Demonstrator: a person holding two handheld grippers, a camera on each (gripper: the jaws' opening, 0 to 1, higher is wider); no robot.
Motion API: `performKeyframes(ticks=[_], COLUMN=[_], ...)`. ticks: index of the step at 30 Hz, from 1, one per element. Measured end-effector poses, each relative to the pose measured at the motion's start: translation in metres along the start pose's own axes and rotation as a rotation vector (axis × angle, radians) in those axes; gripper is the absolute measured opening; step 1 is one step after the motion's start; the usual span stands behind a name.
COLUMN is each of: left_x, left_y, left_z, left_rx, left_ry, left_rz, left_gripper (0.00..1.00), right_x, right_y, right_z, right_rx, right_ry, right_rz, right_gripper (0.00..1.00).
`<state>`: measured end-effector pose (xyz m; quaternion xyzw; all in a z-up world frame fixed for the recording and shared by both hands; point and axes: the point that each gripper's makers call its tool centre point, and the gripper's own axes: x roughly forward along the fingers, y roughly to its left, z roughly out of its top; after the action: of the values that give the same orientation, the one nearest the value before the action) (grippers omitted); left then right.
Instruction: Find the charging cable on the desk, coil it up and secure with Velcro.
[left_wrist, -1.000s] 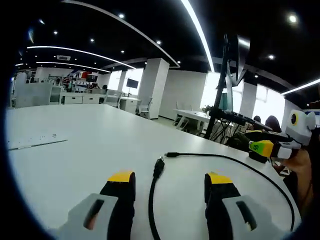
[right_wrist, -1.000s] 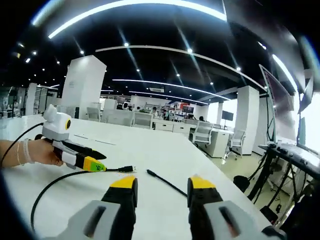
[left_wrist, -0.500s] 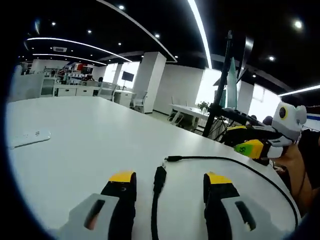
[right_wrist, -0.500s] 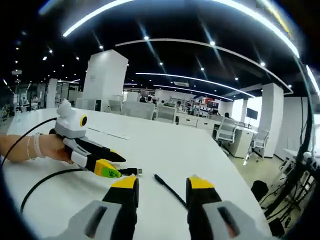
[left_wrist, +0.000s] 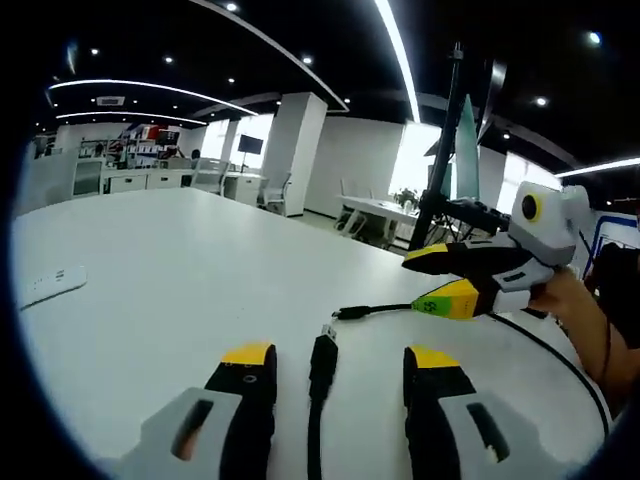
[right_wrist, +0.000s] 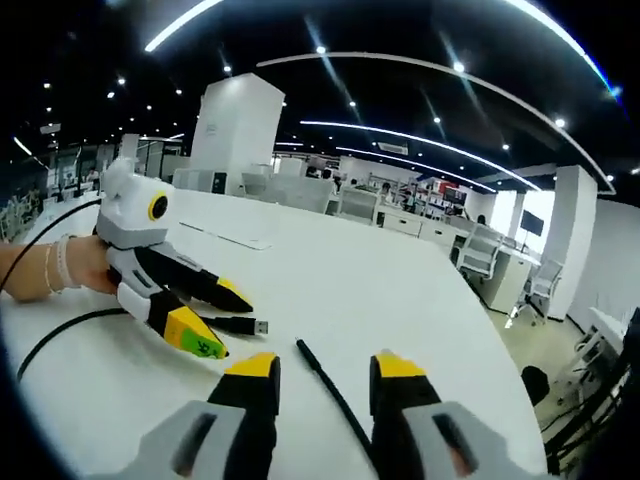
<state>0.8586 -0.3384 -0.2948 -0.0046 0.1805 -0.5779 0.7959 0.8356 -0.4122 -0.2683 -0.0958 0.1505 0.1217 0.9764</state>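
Early in the job, by the look of it: cable found, nothing coiled yet, no Velcro strap in sight.

In the left gripper view, going left to right: a flat white strip (left_wrist: 50, 286) far off on the white counter (left_wrist: 180, 250), well clear of the work. Then the left tool (left_wrist: 326, 362), jaws parted and holding nothing, with one plug of the black cable (left_wrist: 322, 352) lying between them on the counter. Further right, the cable's other plug, pointing left, just ahead of the right tool (left_wrist: 440, 282), which reaches in with a hand (left_wrist: 575, 305) behind it; the cord curves away under that hand.

In the right gripper view, left to right: left tool (right_wrist: 218, 318) open over a plug of the cable (right_wrist: 232, 324), cord trailing off to the left. Then the right tool (right_wrist: 322, 370), jaws apart and empty, with the cord's thin far end running between them.

Left to do, likely: grip, loop, wrap. Nothing blocking on the counter; office desks and chairs far behind.
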Motion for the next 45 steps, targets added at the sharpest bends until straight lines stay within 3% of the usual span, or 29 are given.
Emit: performKeyframes(ticks=[3, 5, 7, 15, 20, 38, 45], left_x=[0.004, 0.007, 0.009, 0.008, 0.009, 0.003, 0.004], left_y=[-0.002, 0.005, 0.004, -0.005, -0.007, -0.007, -0.003], left_z=[-0.003, 0.001, 0.002, -0.002, -0.004, -0.003, -0.004], left_rx=[0.041, 0.029, 0.015, 0.031, 0.063, 0.048, 0.057], left_ry=[0.018, 0.013, 0.008, 0.001, 0.016, 0.017, 0.03], left_rz=[-0.003, 0.008, -0.01, -0.009, -0.006, 0.003, 0.029], left_gripper=[0.45, 0.45, 0.45, 0.43, 0.42, 0.31, 0.18], right_x=[-0.003, -0.006, -0.009, -0.012, -0.012, -0.012, -0.013], right_y=[0.001, -0.01, -0.017, -0.028, -0.028, -0.024, -0.022], right_z=[0.005, 0.009, 0.007, -0.019, -0.017, -0.011, -0.012], right_rx=[0.101, 0.141, 0.148, 0.152, 0.096, 0.096, 0.088], right_ry=[-0.086, -0.132, -0.136, -0.072, -0.05, -0.066, -0.062], right_rz=[0.035, -0.014, -0.04, -0.074, -0.093, -0.082, -0.077], right_gripper=[0.36, 0.34, 0.32, 0.33, 0.35, 0.35, 0.35])
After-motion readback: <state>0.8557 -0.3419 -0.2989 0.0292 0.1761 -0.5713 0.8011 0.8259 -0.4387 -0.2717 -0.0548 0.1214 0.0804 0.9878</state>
